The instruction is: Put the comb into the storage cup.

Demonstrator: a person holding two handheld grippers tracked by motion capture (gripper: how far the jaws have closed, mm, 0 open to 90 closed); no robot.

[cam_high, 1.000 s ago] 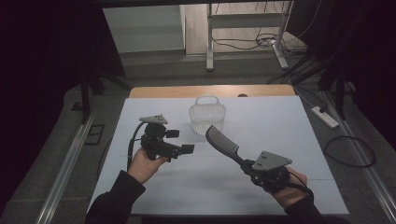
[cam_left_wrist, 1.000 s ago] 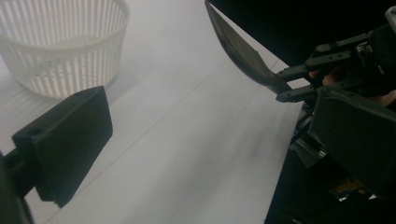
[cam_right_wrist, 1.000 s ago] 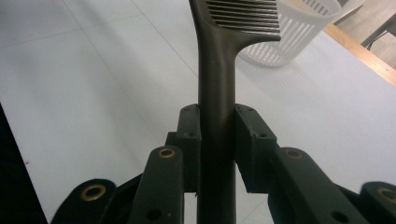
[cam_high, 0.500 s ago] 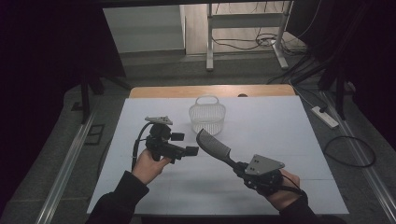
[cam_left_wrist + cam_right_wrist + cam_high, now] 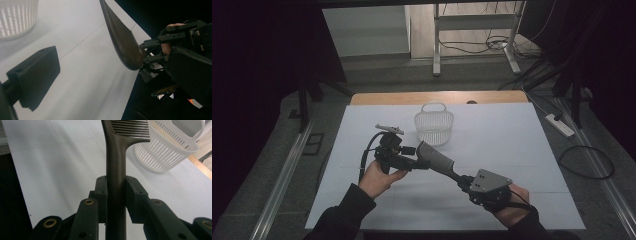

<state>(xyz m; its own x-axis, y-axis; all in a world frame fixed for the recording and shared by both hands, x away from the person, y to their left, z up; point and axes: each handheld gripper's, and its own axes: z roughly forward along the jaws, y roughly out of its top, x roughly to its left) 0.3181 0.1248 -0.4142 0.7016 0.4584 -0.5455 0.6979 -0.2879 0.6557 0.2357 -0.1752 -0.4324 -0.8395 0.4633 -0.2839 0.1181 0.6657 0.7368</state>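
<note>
A dark comb (image 5: 437,159) is held by its handle (image 5: 115,170) in my right gripper (image 5: 462,179), whose jaws are shut on it (image 5: 116,187). The comb slants up and left, teeth end toward my left gripper (image 5: 414,157). That gripper lies level in a hand and points right, its jaws open and wide apart (image 5: 112,72). The comb's rounded end (image 5: 122,40) hangs in front of them, touching neither pad as far as I can tell. A white slatted basket (image 5: 434,127) with a handle stands upright just behind both grippers (image 5: 170,152).
A white sheet covers the table (image 5: 522,145), with a wooden strip (image 5: 437,97) along the far edge. On the floor to the right lie a power strip (image 5: 559,125) and cables. A metal frame (image 5: 437,45) stands beyond the table.
My right gripper has carried the comb to the left, bringing its teeth end up to the left gripper's jaws. The left gripper has shifted slightly right. The basket has not moved.
</note>
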